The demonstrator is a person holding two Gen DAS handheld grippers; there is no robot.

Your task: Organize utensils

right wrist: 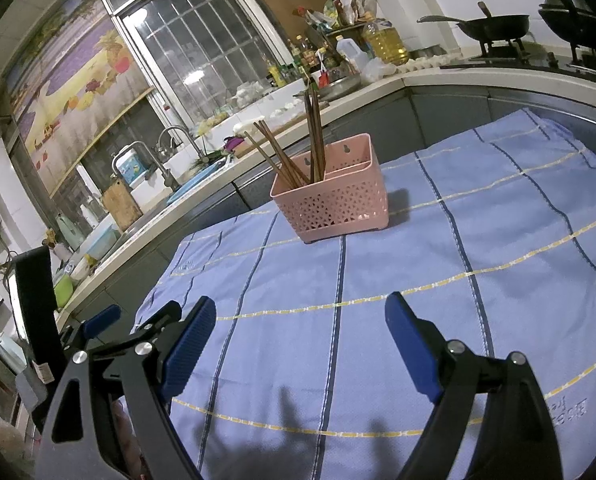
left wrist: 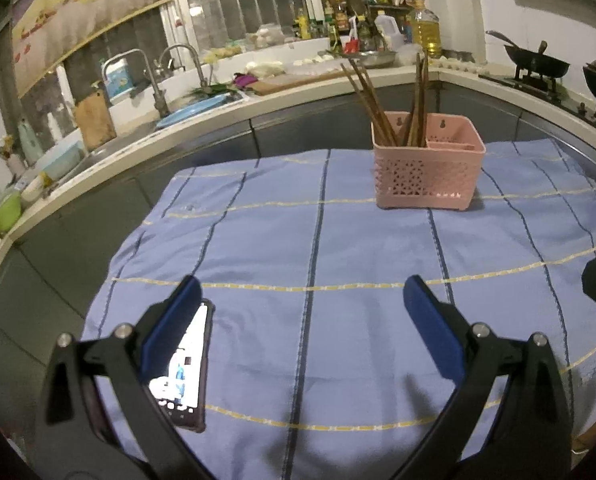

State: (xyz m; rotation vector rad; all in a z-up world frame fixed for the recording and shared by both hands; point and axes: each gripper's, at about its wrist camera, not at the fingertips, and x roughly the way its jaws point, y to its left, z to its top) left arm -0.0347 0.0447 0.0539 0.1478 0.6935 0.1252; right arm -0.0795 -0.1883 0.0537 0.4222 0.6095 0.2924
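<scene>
A pink perforated utensil basket (left wrist: 428, 168) stands on the far part of the blue striped cloth (left wrist: 298, 248). Several brown chopsticks (left wrist: 394, 104) stand upright in its left compartment. The basket (right wrist: 332, 196) and chopsticks (right wrist: 298, 148) also show in the right wrist view. My left gripper (left wrist: 302, 288) is open and empty, above the near part of the cloth. My right gripper (right wrist: 300, 308) is open and empty, also well short of the basket. Part of the left gripper (right wrist: 98, 322) shows at the left of the right wrist view.
A phone (left wrist: 182, 368) with a lit screen lies on the cloth by my left gripper's left finger. A counter with a sink (left wrist: 170, 112), bottles (left wrist: 426, 28) and woks (left wrist: 538, 64) runs behind the table. The table's edges fall off left and front.
</scene>
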